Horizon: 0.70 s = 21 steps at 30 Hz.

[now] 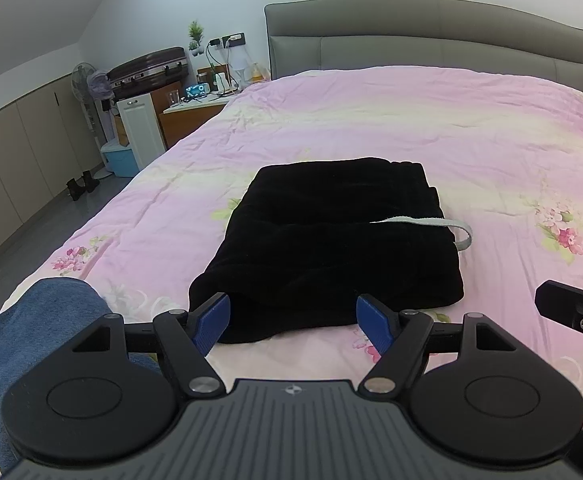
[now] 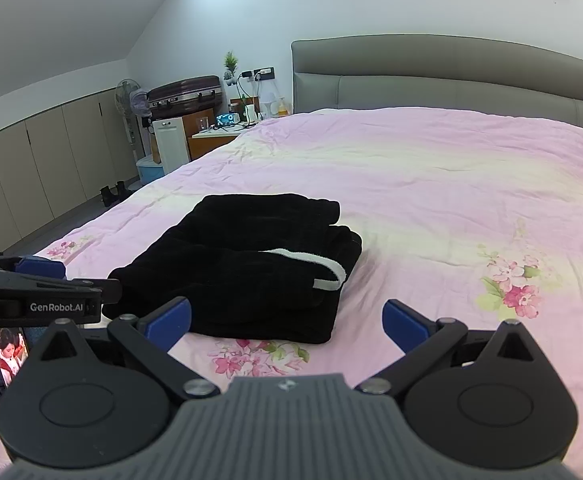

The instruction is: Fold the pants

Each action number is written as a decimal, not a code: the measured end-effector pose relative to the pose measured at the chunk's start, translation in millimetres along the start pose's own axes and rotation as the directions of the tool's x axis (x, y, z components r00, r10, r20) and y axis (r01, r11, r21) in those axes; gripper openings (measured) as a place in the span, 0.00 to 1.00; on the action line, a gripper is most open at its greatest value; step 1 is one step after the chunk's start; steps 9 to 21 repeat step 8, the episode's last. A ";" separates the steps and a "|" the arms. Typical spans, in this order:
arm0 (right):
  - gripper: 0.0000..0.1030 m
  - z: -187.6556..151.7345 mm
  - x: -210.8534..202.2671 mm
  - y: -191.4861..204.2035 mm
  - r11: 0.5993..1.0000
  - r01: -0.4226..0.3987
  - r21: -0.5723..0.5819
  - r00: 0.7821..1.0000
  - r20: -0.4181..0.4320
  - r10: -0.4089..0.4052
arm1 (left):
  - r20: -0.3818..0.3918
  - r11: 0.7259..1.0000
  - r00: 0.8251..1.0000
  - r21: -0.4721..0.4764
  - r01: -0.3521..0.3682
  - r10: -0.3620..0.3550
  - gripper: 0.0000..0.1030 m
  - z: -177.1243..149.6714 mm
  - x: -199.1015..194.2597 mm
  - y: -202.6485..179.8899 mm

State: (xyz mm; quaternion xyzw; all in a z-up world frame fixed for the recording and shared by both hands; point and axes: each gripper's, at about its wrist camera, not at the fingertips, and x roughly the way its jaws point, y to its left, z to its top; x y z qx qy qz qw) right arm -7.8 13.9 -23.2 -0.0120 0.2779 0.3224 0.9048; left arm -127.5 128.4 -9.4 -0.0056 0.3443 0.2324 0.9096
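Black pants (image 1: 331, 240) (image 2: 247, 264) lie folded into a thick rectangle on the pink floral bed cover (image 1: 411, 120) (image 2: 431, 184). A pale drawstring loop (image 1: 443, 226) (image 2: 319, 270) sticks out at their right side. My left gripper (image 1: 295, 320) is open, its blue pads just short of the bundle's near edge, holding nothing. My right gripper (image 2: 287, 322) is open too, low over the cover at the bundle's near right corner, empty. The left gripper (image 2: 39, 280) shows from the side at the left of the right wrist view.
Blue denim fabric (image 1: 19, 340) lies at the near left corner of the bed. A grey headboard (image 1: 431, 36) stands at the far end. Beside the bed on the left are a nightstand (image 1: 195, 114), a white cabinet (image 1: 141, 128), a suitcase (image 1: 147, 68) and a fan (image 1: 85, 80). A phone screen (image 2: 9, 352) glows at lower left.
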 end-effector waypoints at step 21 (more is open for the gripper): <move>0.95 0.2 -1.2 -0.7 1.000 -0.001 -0.002 1.000 -0.005 0.001 | 0.007 1.000 1.000 0.006 0.005 -0.005 0.82 0.5 -1.8 0.0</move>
